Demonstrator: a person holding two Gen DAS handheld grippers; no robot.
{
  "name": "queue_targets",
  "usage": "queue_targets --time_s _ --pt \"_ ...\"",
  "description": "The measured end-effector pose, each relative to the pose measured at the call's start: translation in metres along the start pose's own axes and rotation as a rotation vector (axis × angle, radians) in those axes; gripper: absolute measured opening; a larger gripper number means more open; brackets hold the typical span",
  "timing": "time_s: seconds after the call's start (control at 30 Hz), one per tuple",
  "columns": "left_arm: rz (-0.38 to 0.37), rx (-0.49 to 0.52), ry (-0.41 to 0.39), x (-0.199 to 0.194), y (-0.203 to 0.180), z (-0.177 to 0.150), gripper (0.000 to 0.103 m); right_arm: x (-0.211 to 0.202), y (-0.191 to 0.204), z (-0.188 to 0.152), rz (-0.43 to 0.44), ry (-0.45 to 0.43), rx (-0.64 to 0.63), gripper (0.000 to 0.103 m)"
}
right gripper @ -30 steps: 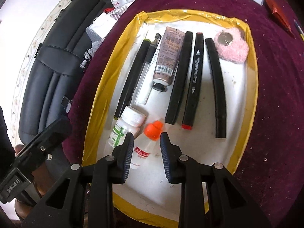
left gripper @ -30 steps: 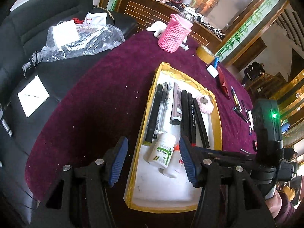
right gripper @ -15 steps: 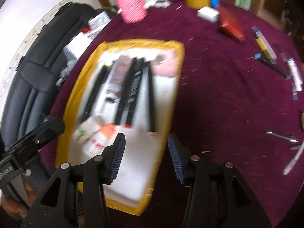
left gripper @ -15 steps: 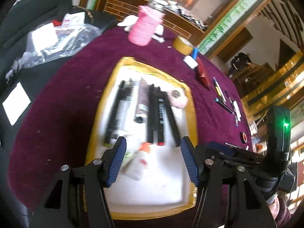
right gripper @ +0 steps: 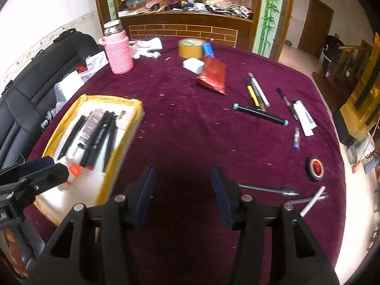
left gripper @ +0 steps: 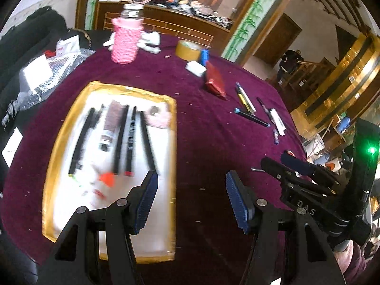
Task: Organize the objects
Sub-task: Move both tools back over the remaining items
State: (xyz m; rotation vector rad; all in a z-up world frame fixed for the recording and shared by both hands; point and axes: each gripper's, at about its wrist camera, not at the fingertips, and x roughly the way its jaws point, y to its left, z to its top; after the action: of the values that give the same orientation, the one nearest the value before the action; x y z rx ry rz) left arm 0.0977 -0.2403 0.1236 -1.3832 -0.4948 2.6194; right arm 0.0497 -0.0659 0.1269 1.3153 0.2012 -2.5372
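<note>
A yellow-rimmed white tray [left gripper: 53,156] [right gripper: 58,123] lies on the purple table at the left. It holds several black markers [left gripper: 120,137], a brown tube [right gripper: 91,124] and a small bottle with an orange cap [right gripper: 74,169]. My left gripper [left gripper: 190,190] is open and empty, over the tray's right edge. My right gripper [right gripper: 182,185] is open and empty above bare cloth right of the tray. Loose pens [right gripper: 257,92], a black marker [right gripper: 261,115] and a white tube [right gripper: 304,118] lie at the right.
A pink knitted bottle [right gripper: 117,51], a tape roll [right gripper: 190,47], a white block [right gripper: 193,65] and a red packet [right gripper: 212,73] stand at the back. A black tape roll [right gripper: 315,168] and metal tools [right gripper: 268,188] lie near the right edge. A black sofa [right gripper: 28,76] is at the left.
Both grippers have lifted back and swung right, away from the tray. My right gripper, which was closed around the orange-capped bottle, has opened wide and left it in the tray.
</note>
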Motion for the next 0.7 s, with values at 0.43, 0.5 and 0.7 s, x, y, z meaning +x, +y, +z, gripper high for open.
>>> queue_targets --time_s 0.43,0.5,0.7 --pt "0.026 0.032 0.019 0.018 -0.100 -0.027 0.053 -0.016 -0.092 -0.025 0.022 -0.014 0.018 0.050" --pt "0.031 0.033 0.024 0.021 -0.108 -0.030 0.053 -0.017 -0.101 -0.027 0.027 -0.011 0.017 0.050" --pt "0.044 0.034 0.032 0.028 -0.129 -0.035 0.053 -0.016 -0.121 -0.035 0.033 0.001 0.007 0.050"
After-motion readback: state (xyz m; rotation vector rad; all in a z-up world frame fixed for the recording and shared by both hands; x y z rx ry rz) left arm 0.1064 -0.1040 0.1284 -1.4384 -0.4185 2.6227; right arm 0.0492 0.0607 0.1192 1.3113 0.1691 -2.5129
